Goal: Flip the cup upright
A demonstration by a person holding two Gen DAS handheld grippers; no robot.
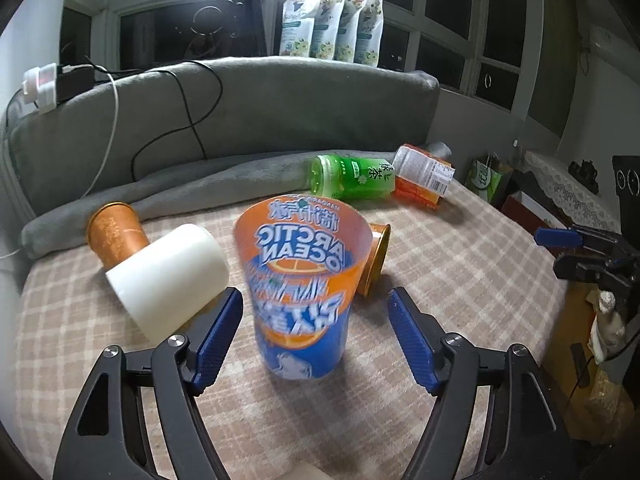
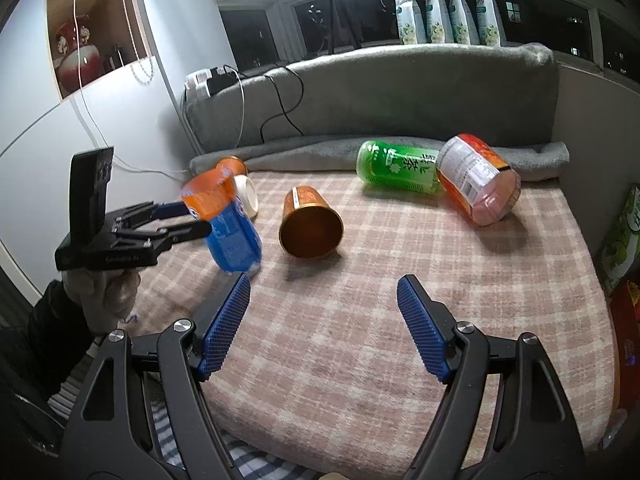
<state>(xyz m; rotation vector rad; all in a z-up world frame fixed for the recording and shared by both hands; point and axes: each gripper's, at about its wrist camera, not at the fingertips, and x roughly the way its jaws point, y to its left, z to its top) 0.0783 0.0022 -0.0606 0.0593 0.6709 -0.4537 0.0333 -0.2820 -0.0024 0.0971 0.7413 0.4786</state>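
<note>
So the cup (image 1: 298, 292), the orange and blue Arctic Ocean one, sits between the left gripper's (image 1: 316, 304) pads with its wide mouth up and narrow base down near the checked cloth (image 1: 460, 248). It's blurry and leaning a bit, and in the right wrist view it tilts with the mouth toward the wall. The left jaws are spread wide, with a clear gap between the right pad and the cup. The other pad is close to the cup wall, but I can't tell if it touches. So nothing's actually gripped as far as I can see.

My read: the flip itself is basically done and this is the let-go step. Whether the base is flat on the cloth, can't say.

The right gripper (image 2: 324, 320) hovers wide open over bare cloth, holding nothing.

Next move should be backing the left one straight out without clipping the rim. The white cup (image 1: 168, 280) and an orange cup (image 1: 376, 258) lie just beside it, so there's not much room for wobble.
</note>
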